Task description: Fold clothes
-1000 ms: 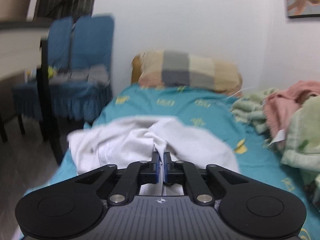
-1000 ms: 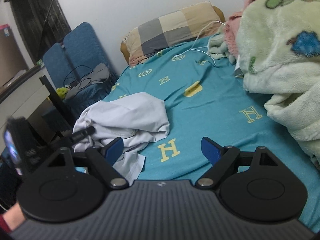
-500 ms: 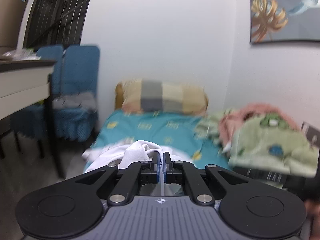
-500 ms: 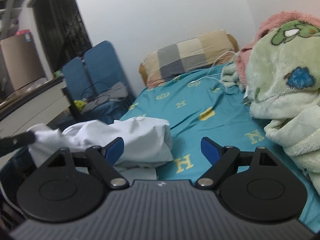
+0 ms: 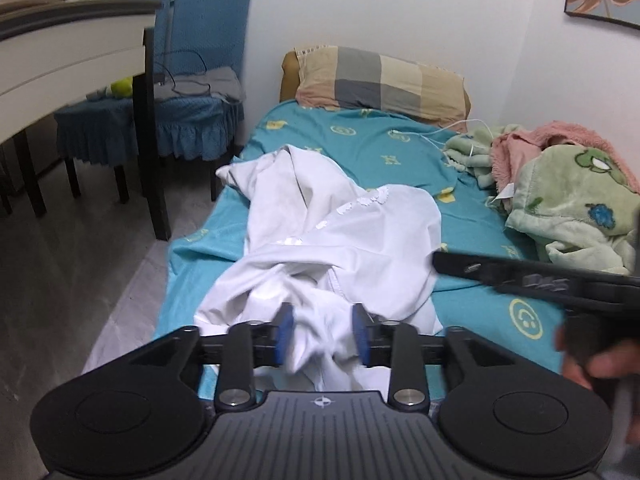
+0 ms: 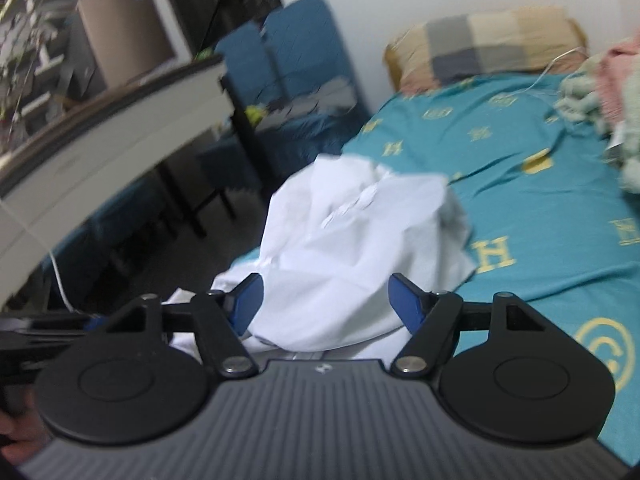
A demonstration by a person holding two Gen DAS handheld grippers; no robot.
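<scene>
A crumpled white garment point(image 5: 336, 248) lies lengthwise on the teal bed sheet point(image 5: 376, 148), near the bed's left edge. My left gripper point(image 5: 323, 334) is open just over the garment's near end, and loose cloth bulges between its blue pads point(image 5: 286, 334). In the right wrist view the same white garment point(image 6: 360, 240) fills the middle. My right gripper point(image 6: 326, 302) stands open above its near edge and holds nothing. From the left wrist view the right gripper's body point(image 5: 520, 276) shows as a black bar to the right of the garment, with a hand point(image 5: 600, 364) holding it.
A checked pillow point(image 5: 380, 80) lies at the head of the bed. Green and pink blankets point(image 5: 568, 196) are piled along the right side, with a white cable point(image 5: 436, 132) nearby. Blue chairs point(image 5: 192, 80) and a white table point(image 5: 72, 48) stand left of the bed, over grey floor point(image 5: 80, 280).
The left gripper was shut on the garment and held it up; it has now opened and the garment lies spread on the bed. The right gripper stayed open and swung left over the garment.
</scene>
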